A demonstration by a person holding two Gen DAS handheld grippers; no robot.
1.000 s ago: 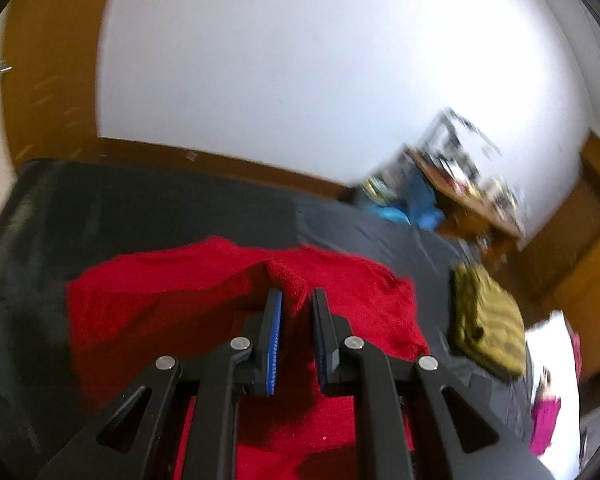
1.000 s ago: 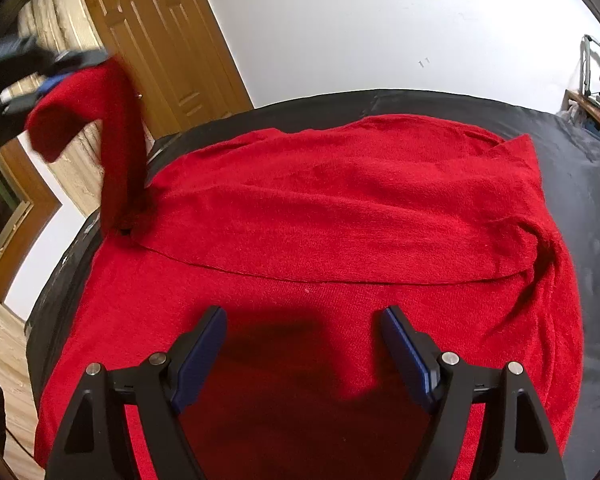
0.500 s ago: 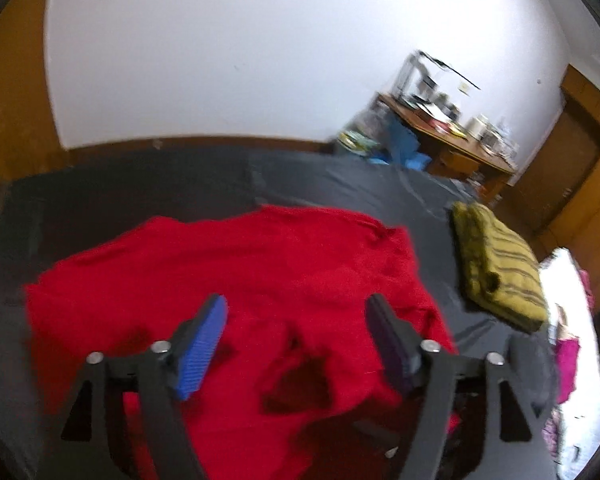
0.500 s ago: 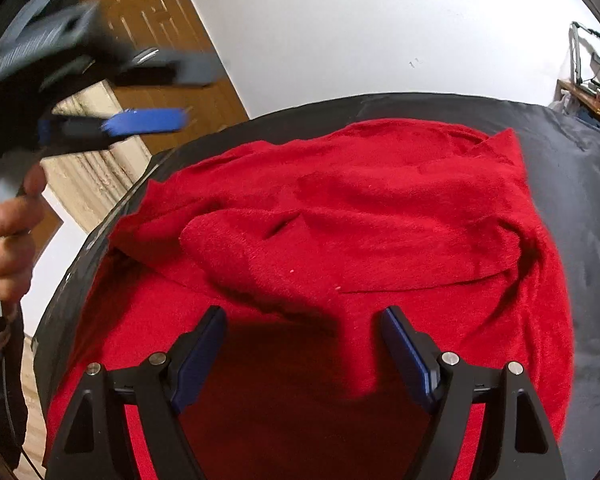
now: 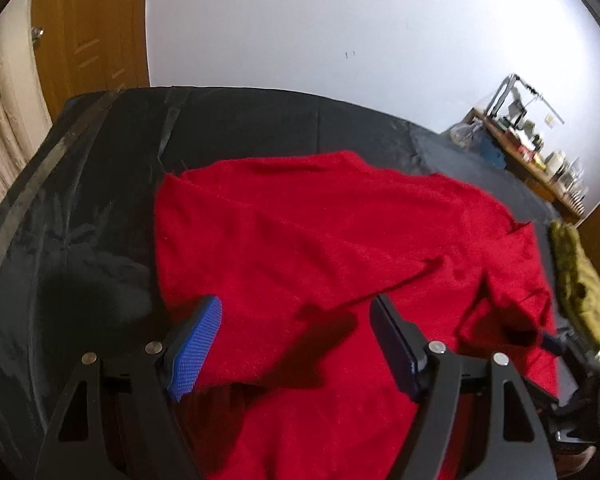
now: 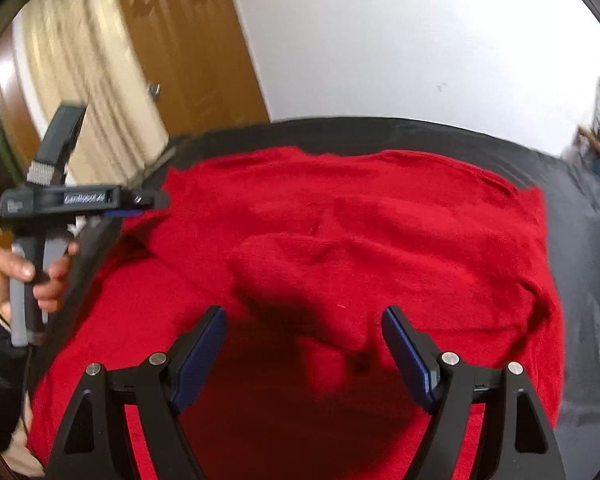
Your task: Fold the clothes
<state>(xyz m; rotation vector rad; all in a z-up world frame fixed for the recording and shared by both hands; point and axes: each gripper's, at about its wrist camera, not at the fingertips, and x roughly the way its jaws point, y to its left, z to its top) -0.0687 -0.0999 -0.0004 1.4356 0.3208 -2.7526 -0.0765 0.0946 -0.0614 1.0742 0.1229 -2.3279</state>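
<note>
A red knitted sweater point(image 5: 320, 240) lies spread on a black-covered table point(image 5: 100, 208). One sleeve is laid across its body point(image 6: 340, 264). My left gripper point(image 5: 296, 320) hangs open just above the sweater's near left part, nothing between its blue pads. My right gripper point(image 6: 304, 328) is open too, low over the sweater's near edge, and holds nothing. In the right wrist view the left gripper point(image 6: 132, 212) shows at the left, in a person's hand point(image 6: 24, 276), over the sweater's left edge. The right gripper's tip point(image 5: 556, 344) shows at the right of the left wrist view.
A folded olive-green garment point(image 5: 576, 276) lies on the table to the right of the sweater. Behind the table are a white wall, a wooden door point(image 6: 188, 44) and a cluttered side table point(image 5: 532, 148). Bare black cover point(image 5: 260, 120) lies beyond the sweater.
The left gripper opened and let go of the red sleeve, which now lies across the sweater's body. It then dropped down toward the sweater's left side. The right gripper stayed open over the near edge.
</note>
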